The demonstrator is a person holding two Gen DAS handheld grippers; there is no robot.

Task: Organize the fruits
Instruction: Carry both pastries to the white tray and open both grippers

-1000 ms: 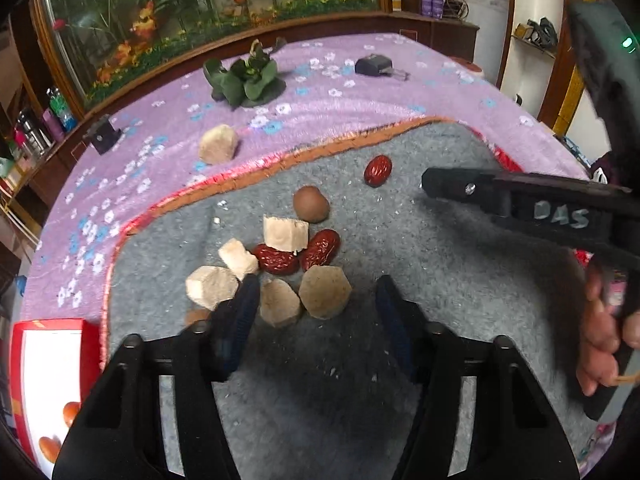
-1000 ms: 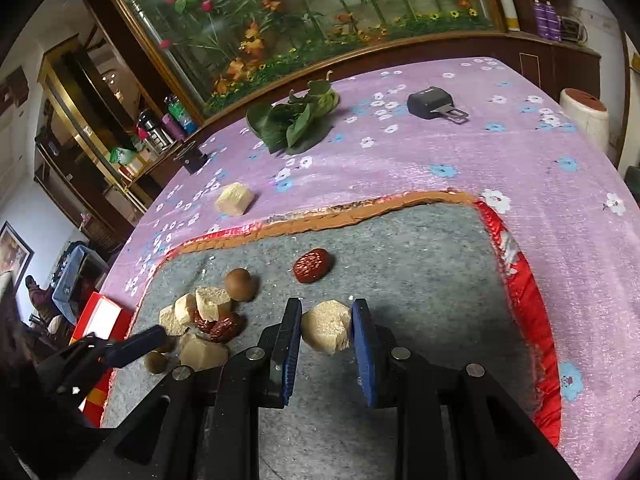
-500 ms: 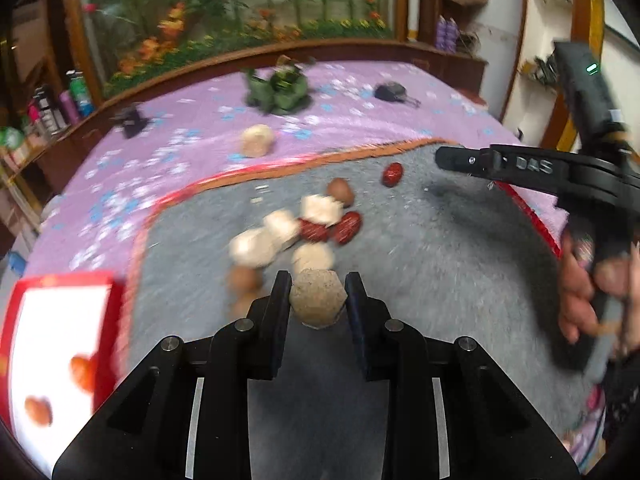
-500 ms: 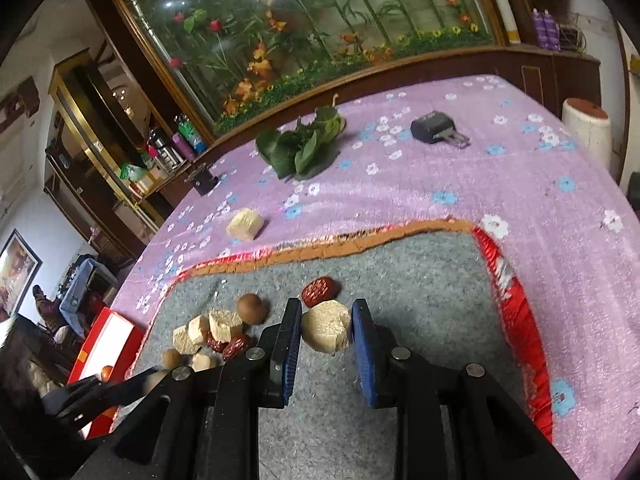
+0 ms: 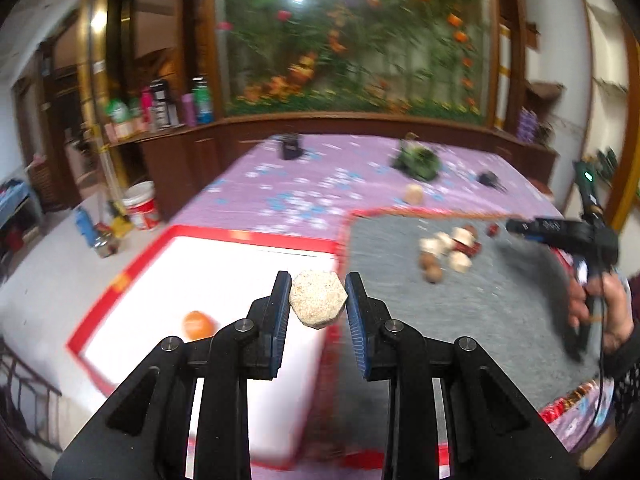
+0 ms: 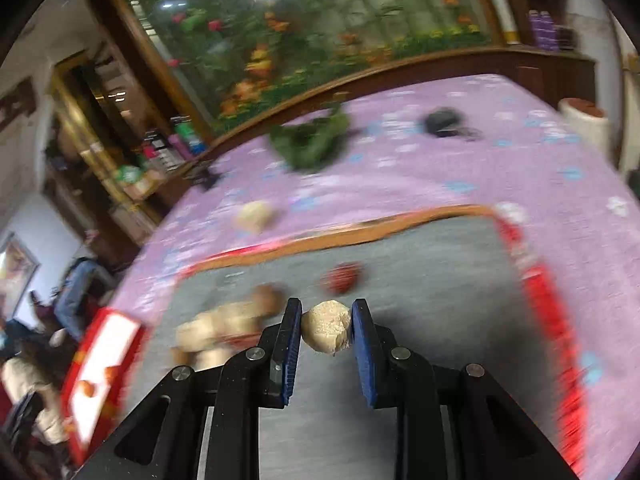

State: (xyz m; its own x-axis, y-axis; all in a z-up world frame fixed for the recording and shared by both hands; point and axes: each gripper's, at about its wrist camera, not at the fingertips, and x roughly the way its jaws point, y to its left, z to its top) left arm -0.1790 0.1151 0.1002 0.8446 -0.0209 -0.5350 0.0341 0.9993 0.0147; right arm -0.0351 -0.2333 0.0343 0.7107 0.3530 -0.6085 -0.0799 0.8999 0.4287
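While the left wrist view looks down, the left tongs (image 5: 317, 308) are clamped on a pale six-sided chunk (image 5: 317, 304). The chunk hangs over the edge of a white tray with a red rim (image 5: 248, 238). An orange fruit (image 5: 196, 324) lies in the tray, left of the chunk. Right of the tray lies a gray mat (image 5: 500, 300), and a pile of pale chunks, brown balls and red dates (image 5: 448, 250) sits on it. The right tongs (image 5: 516, 226) are beyond that pile, with a hand (image 5: 600, 308) holding them. The picture is blurry.

From the right wrist view, the right tongs (image 6: 326, 330) are clamped on a rough pale lump (image 6: 326, 330) above the gray mat (image 6: 440, 300). A red date (image 6: 344, 278) lies just beyond the lump. The pile (image 6: 224, 328) is left of the lump, and the tray (image 6: 100, 376) is farther left. One pale piece (image 6: 256, 216) sits off the mat on the purple flowered cloth (image 6: 480, 168).
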